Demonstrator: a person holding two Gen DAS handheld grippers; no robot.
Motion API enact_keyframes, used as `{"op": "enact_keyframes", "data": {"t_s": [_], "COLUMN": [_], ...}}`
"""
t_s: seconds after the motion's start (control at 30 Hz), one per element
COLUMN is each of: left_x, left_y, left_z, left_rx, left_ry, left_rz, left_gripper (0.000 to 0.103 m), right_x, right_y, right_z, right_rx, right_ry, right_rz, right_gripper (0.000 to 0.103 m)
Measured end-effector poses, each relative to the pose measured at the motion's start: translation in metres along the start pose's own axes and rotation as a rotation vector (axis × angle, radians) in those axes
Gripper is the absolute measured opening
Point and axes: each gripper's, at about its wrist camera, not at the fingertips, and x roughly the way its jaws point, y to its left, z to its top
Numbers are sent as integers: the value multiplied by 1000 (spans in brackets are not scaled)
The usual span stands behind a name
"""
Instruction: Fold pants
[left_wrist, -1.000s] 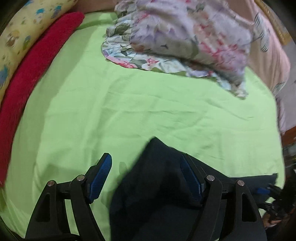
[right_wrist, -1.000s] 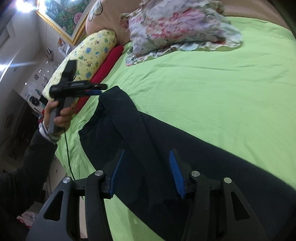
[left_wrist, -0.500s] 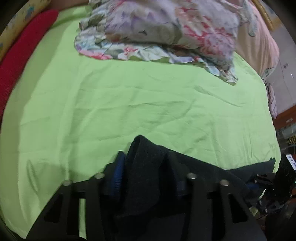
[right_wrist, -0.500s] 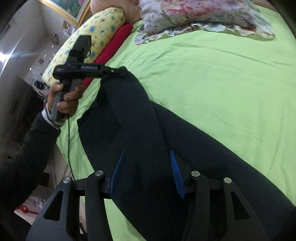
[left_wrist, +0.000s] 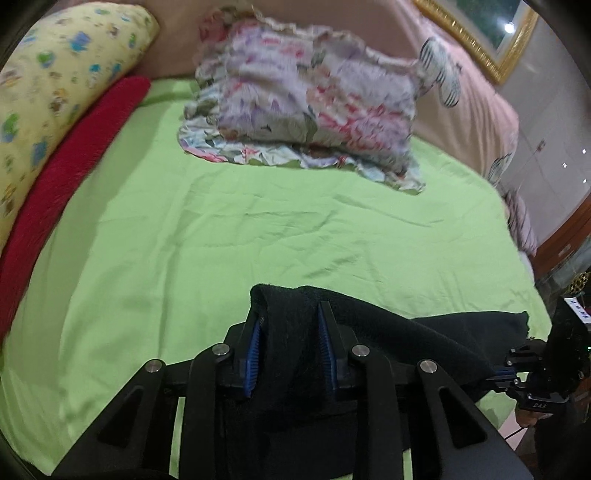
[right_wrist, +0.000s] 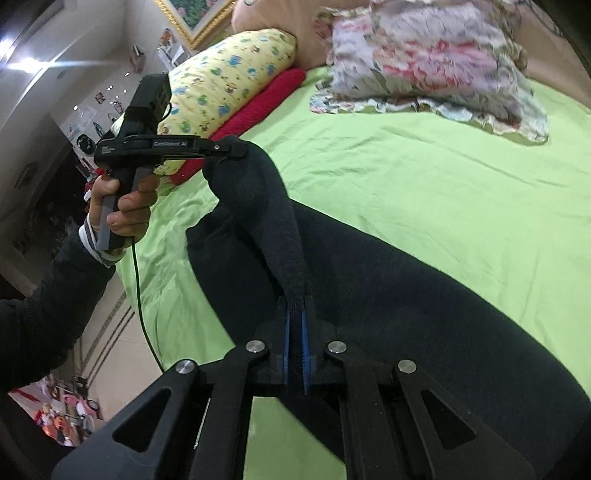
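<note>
Far left: yellow cartoon pillow (left_wrist: 55, 85) and red bolster (left_wrist: 74, 162) along the bed edge, well clear of the work. Nothing to worry about there.

Middle of the green sheet (left_wrist: 221, 229): plenty of bare bed between the grippers and the floral pillow (left_wrist: 310, 110) up by the headboard. Good landing zone for a fold.

Now the actual job. Dark pants (right_wrist: 406, 295) lying along the near edge of the bed, one end lifted off the sheet. Left gripper (left_wrist: 290, 345) clamped on a bunched fold of fabric, blue pads narrowed around a thick wad. Right gripper (right_wrist: 295, 339) pinched nearly flat on a thin ridge of the same cloth, pads almost touching. So both closed on the pants, stretch of fabric strung between them.

Looks like an early lift-and-carry step, fold not laid down yet. Tips, judging from this:

- Keep both grips at the same height, otherwise a diagonal crease.
- Keep mild tension between the two so the held edge stays straight, but no yanking: the thin pinch on the right probably slips first.
- Carry the held edge over the flat part and line it up with the far edge before letting go.
- Lower first, then open. Dropping from height likely bunches that soft knit.

Far right: pink headboard cushion (left_wrist: 476, 110), not in play.
</note>
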Motion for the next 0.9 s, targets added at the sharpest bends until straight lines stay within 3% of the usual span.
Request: {"op": "enact_keyframes", "data": {"t_s": [0.17, 0.4, 0.67, 0.73, 0.77, 0.83, 0.9], "left_x": [-20, -23, -38, -41, -44, -48, -53], "left_y": [2, 9, 31, 36, 37, 39, 39], "left_z": [-36, -78, -109, -118, -123, -132, -140], "left_rx": [6, 0, -141, -189, -208, -242, -271], "left_ry": [-84, -139, -177, -176, -179, -178, -178], "left_rz": [0, 49, 37, 47, 46, 44, 59], "left_gripper": [28, 30, 48, 59, 60, 60, 60], "right_x": [3, 25, 32, 32, 32, 31, 29], "right_y": [11, 22, 25, 26, 27, 30, 35], "right_z": [-19, -37, -43, -46, -47, -49, -51], "right_rx": [-2, -19, -12, -3, -3, -7, -20], "right_ry": [6, 47, 55, 58, 59, 59, 52], "right_rz": [-5, -56, -87, -79, -73, -58, -51], "right_gripper": [6, 6, 11, 17, 21, 37, 39]}}
